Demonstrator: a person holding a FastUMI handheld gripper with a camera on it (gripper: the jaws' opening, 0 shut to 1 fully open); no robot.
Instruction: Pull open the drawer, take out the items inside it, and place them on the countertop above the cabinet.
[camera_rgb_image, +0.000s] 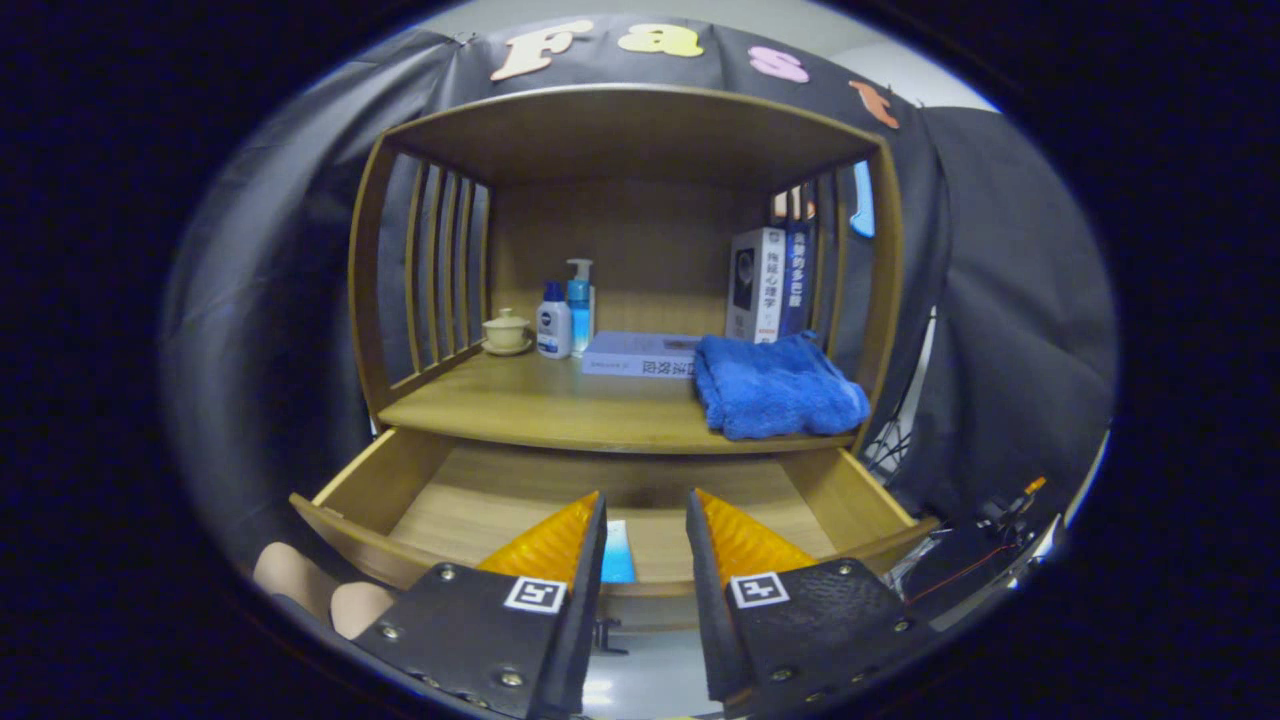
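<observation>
The wooden drawer (370, 490) under the cabinet's countertop (560, 405) stands pulled open. My gripper (646, 510) hovers over the drawer's front part, open, with nothing between its fingers. A small blue item (618, 552) lies on the drawer's floor, seen in the gap beside the left finger; most of it is hidden. A folded blue towel (775, 388) rests on the right end of the countertop.
On the countertop stand a lidded cup (507, 330), two bottles (556, 322), a flat book (640, 354) and upright books (768, 283). Slatted wooden sides and a top shelf enclose it. A hand's fingers (300, 580) show beside the drawer's left front corner. Cables hang at the right.
</observation>
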